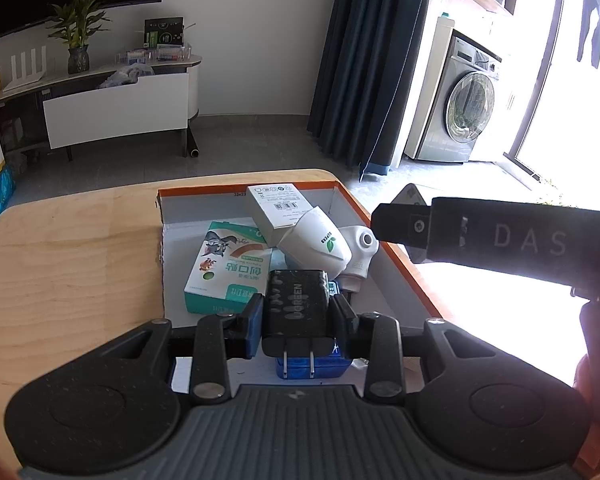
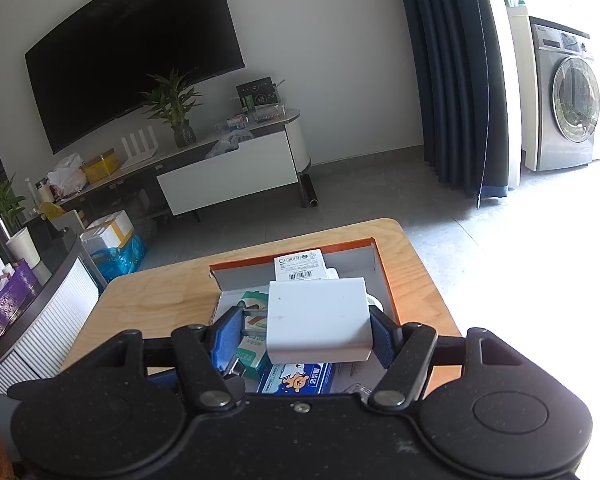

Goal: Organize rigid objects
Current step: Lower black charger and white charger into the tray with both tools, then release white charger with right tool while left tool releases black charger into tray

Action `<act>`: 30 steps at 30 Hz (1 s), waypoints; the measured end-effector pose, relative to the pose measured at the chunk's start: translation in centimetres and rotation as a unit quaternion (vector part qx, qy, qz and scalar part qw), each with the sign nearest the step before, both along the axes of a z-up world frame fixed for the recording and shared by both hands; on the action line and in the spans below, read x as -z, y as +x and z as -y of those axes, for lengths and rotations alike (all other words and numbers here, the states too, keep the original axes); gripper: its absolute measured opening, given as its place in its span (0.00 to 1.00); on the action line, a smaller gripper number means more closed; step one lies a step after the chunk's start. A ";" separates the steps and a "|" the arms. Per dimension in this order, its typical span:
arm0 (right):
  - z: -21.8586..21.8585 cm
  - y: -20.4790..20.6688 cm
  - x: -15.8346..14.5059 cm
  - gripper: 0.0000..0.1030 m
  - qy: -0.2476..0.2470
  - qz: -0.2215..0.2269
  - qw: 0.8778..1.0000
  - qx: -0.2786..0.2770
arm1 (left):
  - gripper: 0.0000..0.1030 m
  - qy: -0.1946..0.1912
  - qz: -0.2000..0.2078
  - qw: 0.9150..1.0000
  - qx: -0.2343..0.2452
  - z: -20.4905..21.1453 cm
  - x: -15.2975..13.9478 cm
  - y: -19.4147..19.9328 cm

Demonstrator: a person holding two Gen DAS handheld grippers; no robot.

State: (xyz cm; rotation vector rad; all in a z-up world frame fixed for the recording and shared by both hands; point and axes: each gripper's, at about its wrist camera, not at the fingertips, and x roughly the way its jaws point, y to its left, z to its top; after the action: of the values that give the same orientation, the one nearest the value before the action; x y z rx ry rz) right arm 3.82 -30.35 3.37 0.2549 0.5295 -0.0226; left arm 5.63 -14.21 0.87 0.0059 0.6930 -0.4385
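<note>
Black charger (image 1: 296, 306) is sitting clenched in the left gripper (image 1: 296, 312), prongs pointing near, long axis running near-far, over the orange-rimmed box (image 1: 396, 240). Right gripper (image 2: 306, 330) fingers are grasping a white adapter (image 2: 318, 318). Cartons are already lying inside; these two are still waiting on the bench (image 1: 68, 248).

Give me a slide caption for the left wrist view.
Left tongs grip a black charger above the orange-rimmed box of small packages on the wooden table.
</note>
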 end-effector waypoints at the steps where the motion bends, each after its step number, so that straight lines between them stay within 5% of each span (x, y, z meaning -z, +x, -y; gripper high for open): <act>1: 0.0 0.1 0.0 0.77 0.000 0.000 1.000 -0.001 | 0.35 0.000 -0.001 1.000 0.000 0.0 0.0 0.1; 30: 1.2 2.7 0.7 0.77 -0.001 -0.015 1.000 -0.001 | 0.35 -0.002 -0.014 1.000 0.003 0.5 0.8 1.2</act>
State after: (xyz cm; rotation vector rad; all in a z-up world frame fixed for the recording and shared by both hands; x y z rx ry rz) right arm 6.53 -31.57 2.64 0.2529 0.5591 -0.0246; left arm 6.85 -14.72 0.09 -0.0019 0.7190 -0.4474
